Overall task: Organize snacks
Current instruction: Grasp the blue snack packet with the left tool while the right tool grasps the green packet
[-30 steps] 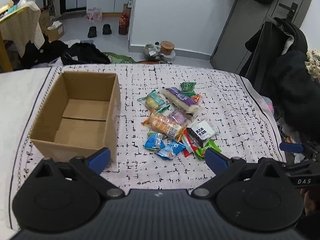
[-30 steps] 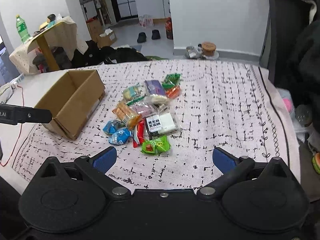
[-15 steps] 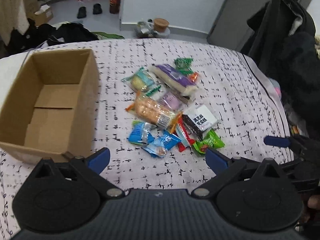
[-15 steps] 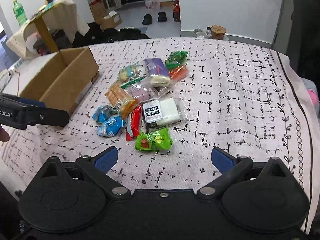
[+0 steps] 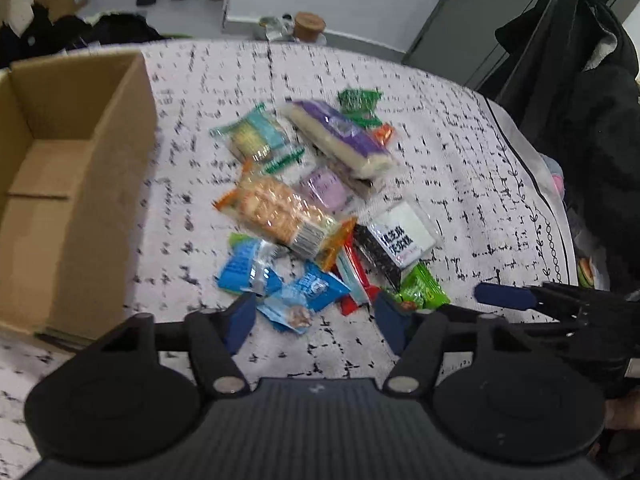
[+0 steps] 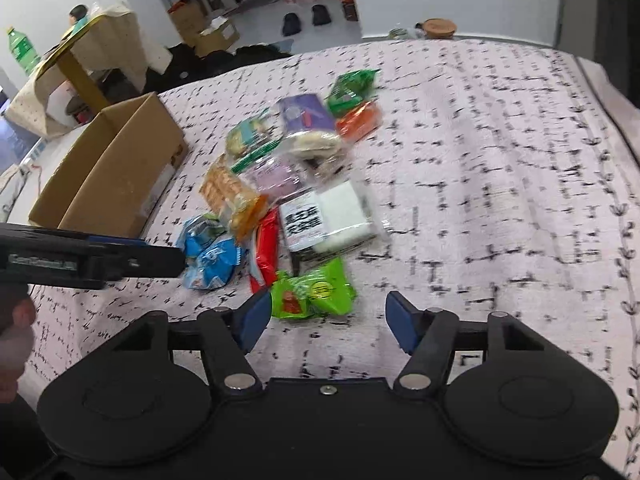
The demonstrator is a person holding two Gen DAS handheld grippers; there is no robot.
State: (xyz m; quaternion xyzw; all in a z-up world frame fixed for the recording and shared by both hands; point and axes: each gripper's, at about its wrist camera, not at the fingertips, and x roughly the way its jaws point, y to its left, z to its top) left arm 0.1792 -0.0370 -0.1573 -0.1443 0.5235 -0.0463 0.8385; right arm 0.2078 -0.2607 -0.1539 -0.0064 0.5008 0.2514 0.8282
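Note:
A pile of snack packets lies on the patterned cloth: an orange cracker pack (image 5: 280,216), a purple-and-white roll pack (image 5: 340,140), blue packets (image 5: 248,270), a black-and-white pack (image 5: 396,240) and a green packet (image 5: 422,292) (image 6: 316,292). An empty cardboard box (image 5: 60,184) (image 6: 108,176) stands left of the pile. My left gripper (image 5: 314,318) is open and empty, just above the blue packets. My right gripper (image 6: 326,322) is open and empty, just before the green packet.
The cloth-covered table (image 6: 500,160) curves off at the right and far edges. Dark coats (image 5: 580,120) hang at the right. Shoes, boxes and clothes lie on the floor behind. A side table with a green bottle (image 6: 20,50) stands far left.
Both grippers have moved forward and down toward the snack pile. Their jaws have narrowed but stay open. The snacks and box have not moved.

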